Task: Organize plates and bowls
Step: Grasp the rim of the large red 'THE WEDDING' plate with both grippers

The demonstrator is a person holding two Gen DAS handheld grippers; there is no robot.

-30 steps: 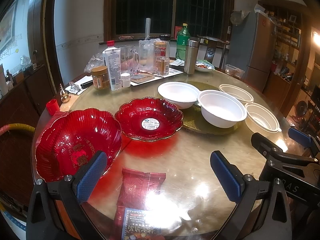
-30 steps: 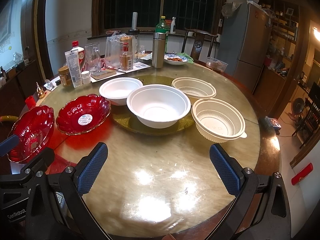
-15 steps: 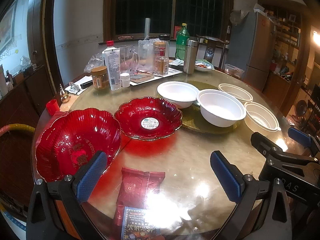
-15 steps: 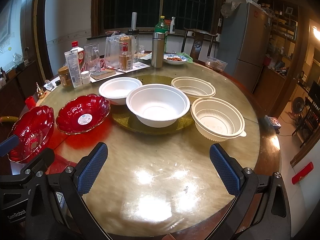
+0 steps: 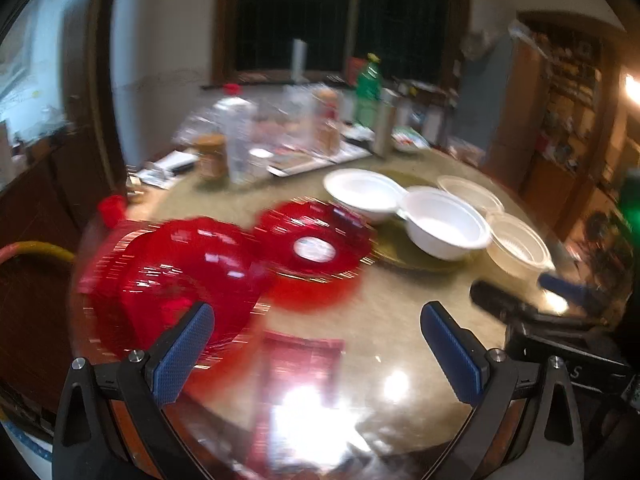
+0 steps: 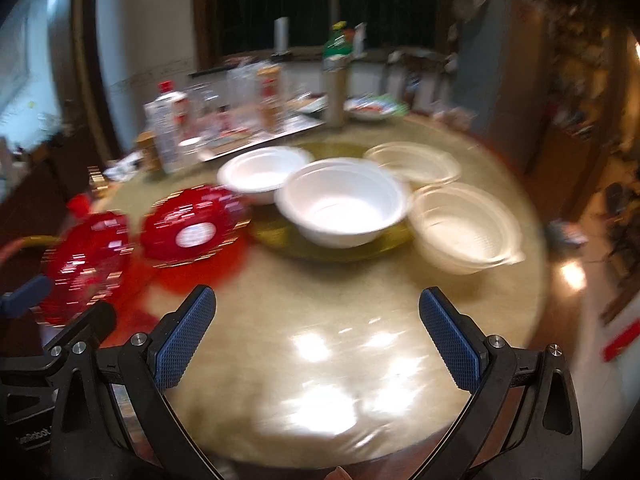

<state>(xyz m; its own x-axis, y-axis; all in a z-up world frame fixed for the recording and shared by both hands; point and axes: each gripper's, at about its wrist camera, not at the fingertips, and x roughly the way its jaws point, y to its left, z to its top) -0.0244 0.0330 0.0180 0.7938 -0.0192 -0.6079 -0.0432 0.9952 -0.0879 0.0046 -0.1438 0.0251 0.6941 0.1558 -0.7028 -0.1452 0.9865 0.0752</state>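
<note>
Both claws are spread wide and holding nothing: the left claw (image 5: pixel 316 352) hangs over the near edge of the bench (image 5: pixel 380 320) right by the big red plate (image 5: pixel 180 272), the right claw (image 6: pixel 316 344) over bare bench top. Count: two red plates, the smaller red plate (image 6: pixel 192 228) further in, two white bowls (image 6: pixel 344 204) and two clear bowls (image 6: pixel 464 224). Compared with half a second ago everything is smeared with motion blur, and nothing has been picked up.
</note>
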